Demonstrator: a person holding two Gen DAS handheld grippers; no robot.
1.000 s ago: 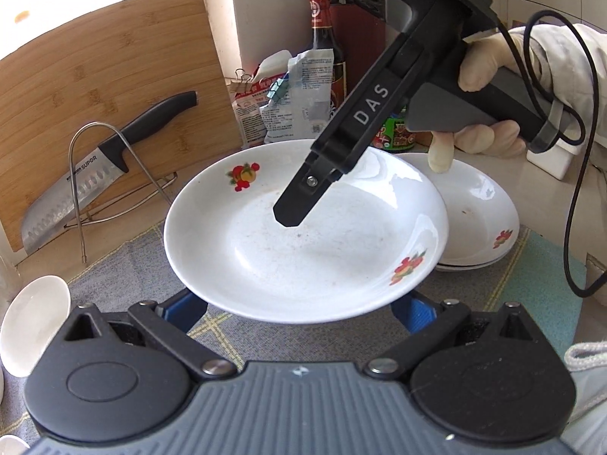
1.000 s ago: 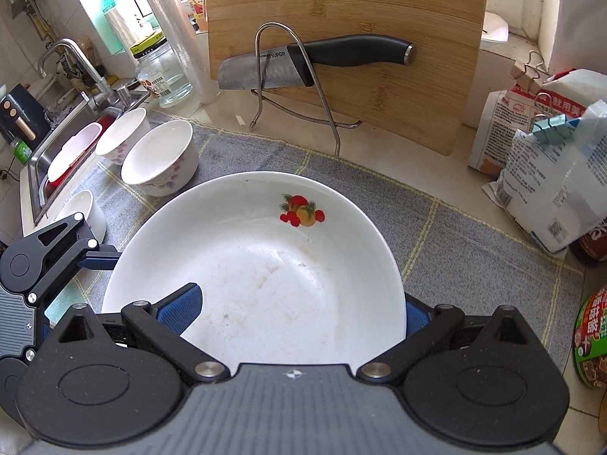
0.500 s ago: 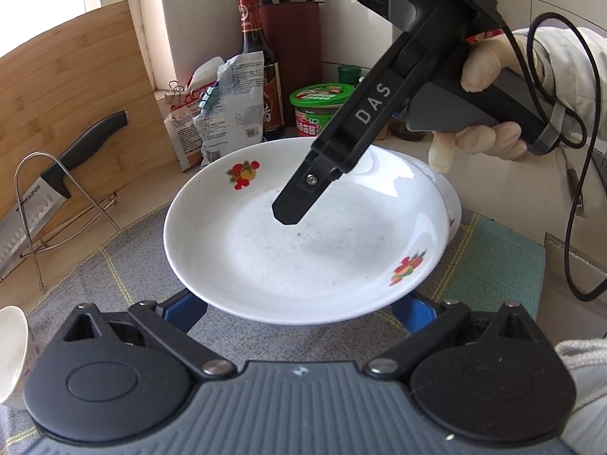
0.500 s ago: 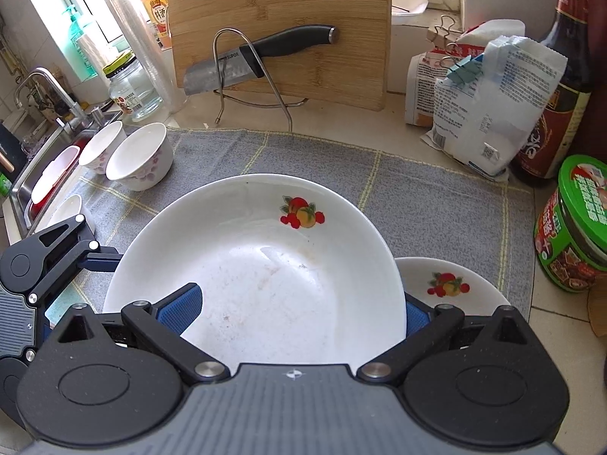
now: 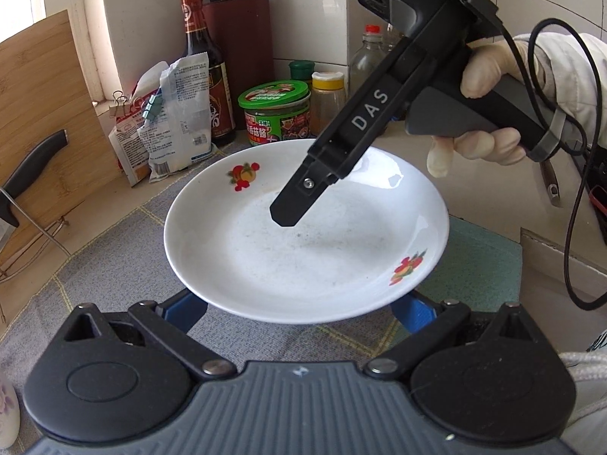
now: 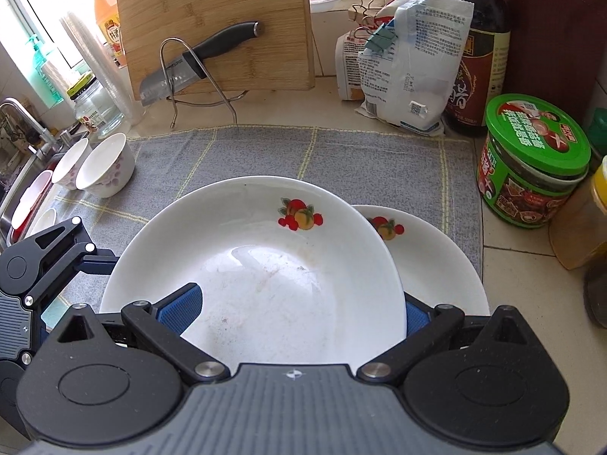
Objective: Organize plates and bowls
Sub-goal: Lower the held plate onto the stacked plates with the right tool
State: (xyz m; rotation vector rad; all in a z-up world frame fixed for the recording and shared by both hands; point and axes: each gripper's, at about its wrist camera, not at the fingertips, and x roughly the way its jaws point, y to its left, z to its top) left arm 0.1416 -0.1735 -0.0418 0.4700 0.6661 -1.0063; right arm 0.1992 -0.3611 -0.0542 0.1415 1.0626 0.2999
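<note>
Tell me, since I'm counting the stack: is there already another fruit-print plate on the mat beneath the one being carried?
Yes: in the right wrist view a second plate lies on the grey mat, partly under the carried plate.

Plate (image 5: 303, 258) in my grip: glossy white glazed ceramic, faintly scuffed. Mat (image 6: 265, 155): grey woven cloth. Cutting board (image 6: 216, 26): matt bamboo wood.

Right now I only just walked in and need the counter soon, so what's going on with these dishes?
A person holds one white fruit-patterned plate with both tools: the right hand-held gripper and the left hand-held gripper each reach around its rim. It is lifted over the grey cloth mat, partly above a second matching plate lying there. Two white floral bowls wait near the sink.
</note>
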